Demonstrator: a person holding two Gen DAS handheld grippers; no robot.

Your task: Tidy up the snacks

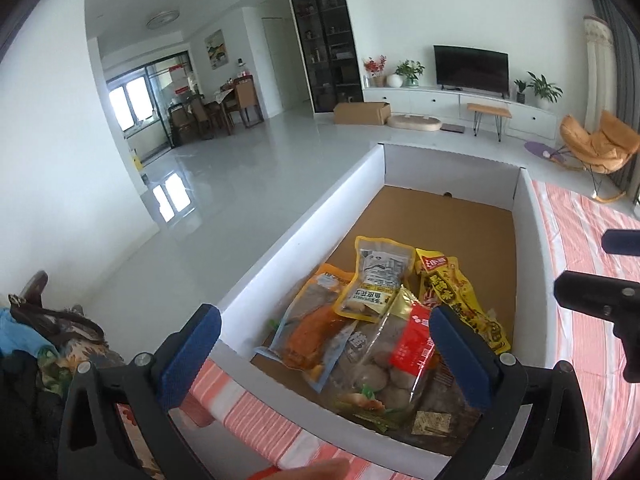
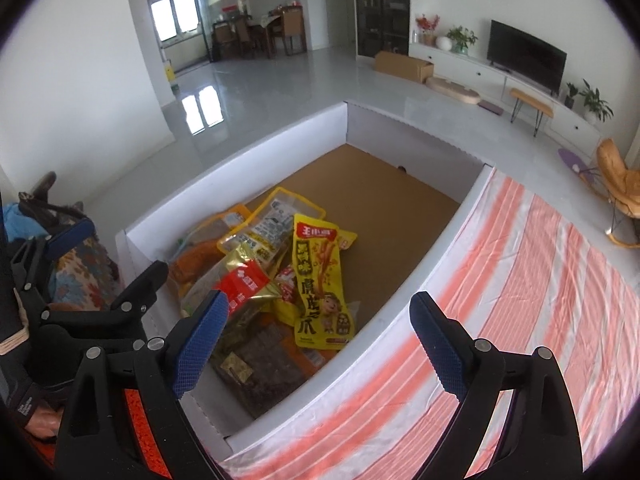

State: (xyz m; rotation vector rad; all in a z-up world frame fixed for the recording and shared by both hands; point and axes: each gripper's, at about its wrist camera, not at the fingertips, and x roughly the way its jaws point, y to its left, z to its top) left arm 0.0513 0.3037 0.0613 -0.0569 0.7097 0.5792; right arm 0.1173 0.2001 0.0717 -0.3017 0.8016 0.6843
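Both my grippers, left gripper (image 1: 324,348) and right gripper (image 2: 320,344), fingers wide, empty. Snack packets (image 2: 280,280) heaped at six o'clock in the white box (image 2: 248,152). Risk: I snag two overlapping packets.

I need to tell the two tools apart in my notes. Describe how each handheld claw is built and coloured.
Both look alike. The left claw has a black plastic frame with triangular cut-outs, silver pivot bolts and two blue fingers with a knurled grip texture. The right claw has the same black frame, silver bolts and textured blue fingers, plus an orange-red textured patch on its body. No cables are visible.
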